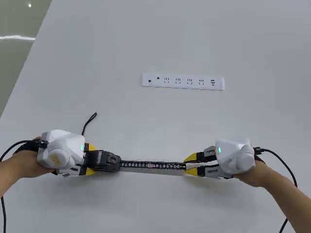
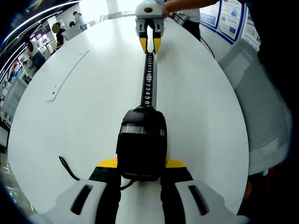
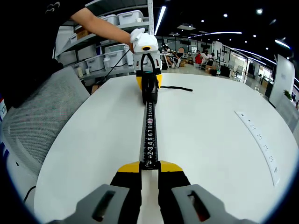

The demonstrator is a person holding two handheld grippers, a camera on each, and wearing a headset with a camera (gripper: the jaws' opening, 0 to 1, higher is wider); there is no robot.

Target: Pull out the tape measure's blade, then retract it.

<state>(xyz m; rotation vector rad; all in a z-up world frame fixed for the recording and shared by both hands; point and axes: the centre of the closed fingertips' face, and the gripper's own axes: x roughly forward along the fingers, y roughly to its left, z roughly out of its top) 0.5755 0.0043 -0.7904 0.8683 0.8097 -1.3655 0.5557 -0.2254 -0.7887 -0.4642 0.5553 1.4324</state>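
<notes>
Blade out across the white bench [image 1: 146, 39]: I have my left claw [image 1: 92, 159] clamped on the black tape measure [image 1: 106, 161], its yellow-tipped jaws pressed to either side of the body, at the near left of the head view. My right claw [image 1: 189, 165] is at the near right, jaws pinched together on the tip of the blade [image 1: 150, 165]. The blade runs straight from one claw to the other with its printed numbers facing up. It lies low along the bench top; whether it touches the surface I cannot tell. Each gripper view looks down the blade at the opposite claw, with a person's hand behind it.

A thin black cord [image 1: 89, 122] lies curled on the bench just beside the left claw. A white power strip [image 1: 183, 81] lies flat farther across the bench, well apart from the blade and roughly parallel to it.

In the right gripper view a grey mesh chair [image 3: 42, 121] stands at the bench's edge, and beyond it shelves [image 3: 100, 35] carry pale lidded bins [image 3: 131, 17]. What the bins hold I cannot tell from here
</notes>
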